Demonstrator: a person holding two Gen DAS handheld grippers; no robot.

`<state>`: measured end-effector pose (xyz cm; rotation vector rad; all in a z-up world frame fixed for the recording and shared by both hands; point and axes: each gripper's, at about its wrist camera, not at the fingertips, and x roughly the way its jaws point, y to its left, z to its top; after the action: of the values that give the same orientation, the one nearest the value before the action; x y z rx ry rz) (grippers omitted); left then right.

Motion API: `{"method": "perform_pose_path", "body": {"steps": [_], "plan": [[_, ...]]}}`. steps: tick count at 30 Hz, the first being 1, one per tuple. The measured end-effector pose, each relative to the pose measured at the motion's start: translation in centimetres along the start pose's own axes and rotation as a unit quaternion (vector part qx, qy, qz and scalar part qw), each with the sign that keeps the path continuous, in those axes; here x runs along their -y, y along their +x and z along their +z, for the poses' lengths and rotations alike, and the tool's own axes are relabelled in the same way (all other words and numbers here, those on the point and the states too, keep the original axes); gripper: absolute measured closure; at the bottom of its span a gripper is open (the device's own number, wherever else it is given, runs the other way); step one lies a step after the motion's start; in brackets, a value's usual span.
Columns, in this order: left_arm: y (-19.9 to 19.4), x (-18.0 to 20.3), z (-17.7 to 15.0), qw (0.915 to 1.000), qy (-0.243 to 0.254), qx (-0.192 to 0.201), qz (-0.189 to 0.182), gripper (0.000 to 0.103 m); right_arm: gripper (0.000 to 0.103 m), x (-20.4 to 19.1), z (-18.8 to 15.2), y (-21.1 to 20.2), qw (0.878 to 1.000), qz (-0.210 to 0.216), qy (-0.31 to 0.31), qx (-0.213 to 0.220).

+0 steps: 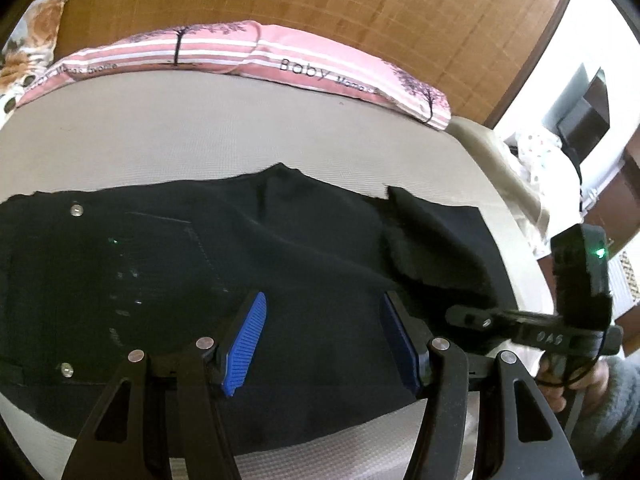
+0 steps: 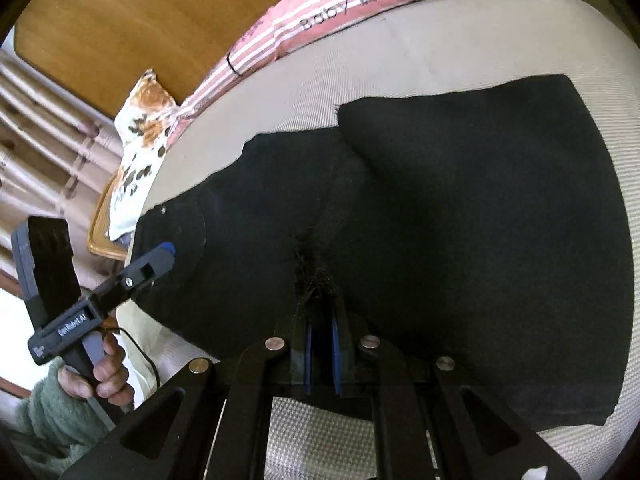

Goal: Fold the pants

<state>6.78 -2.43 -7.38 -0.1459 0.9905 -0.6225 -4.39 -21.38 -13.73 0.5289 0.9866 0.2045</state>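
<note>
"Baby" on pink striped pillow [image 1: 280, 62]

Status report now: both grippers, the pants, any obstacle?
Left gripper open above pants. Right gripper shut on a frayed fold of fabric. Pants spread on mattress. No obstacle seen.

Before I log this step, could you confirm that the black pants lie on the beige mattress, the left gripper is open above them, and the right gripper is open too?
Not quite: the right gripper is shut on a bunched edge of the black pants, as the right wrist view shows. The rest holds: the pants lie on the beige mattress, and the left gripper is open above them.
</note>
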Motion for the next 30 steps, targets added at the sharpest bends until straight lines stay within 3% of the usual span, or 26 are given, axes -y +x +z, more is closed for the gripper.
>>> {"method": "perform_pose_path", "body": {"steps": [6, 15, 19, 24, 27, 30], "plan": [[0.8, 1.1, -0.6, 0.9998, 0.007, -0.019, -0.008, 0.043, 0.093, -1.2, -0.7, 1.2, 0.999, -0.021, -0.035, -0.015], [1.4, 1.8, -0.4, 0.9996, 0.011, -0.026, -0.01, 0.043, 0.093, -1.8, -1.7, 1.4, 0.999, 0.01, -0.047, -0.02], [1.5, 1.8, 0.0, 0.9996, 0.006, -0.026, -0.008, 0.043, 0.074, -2.8, -2.0, 1.8, 0.997, 0.022, -0.065, -0.033], [1.4, 2.2, 0.8, 0.9996, 0.009, -0.021, -0.013, 0.043, 0.074, -3.5, -1.3, -0.7, 0.996, 0.058, -0.065, -0.016], [1.8, 2.8, 1.8, 0.9996, 0.017, -0.016, -0.015, 0.043, 0.074, -3.2, -0.4, -2.6, 0.996, 0.026, -0.081, 0.018], [2.4, 3.6, 3.0, 0.9995, 0.022, -0.01, -0.02, 0.043, 0.074, -2.5, 0.2, -2.1, 0.997, 0.007, -0.074, 0.017]]}}
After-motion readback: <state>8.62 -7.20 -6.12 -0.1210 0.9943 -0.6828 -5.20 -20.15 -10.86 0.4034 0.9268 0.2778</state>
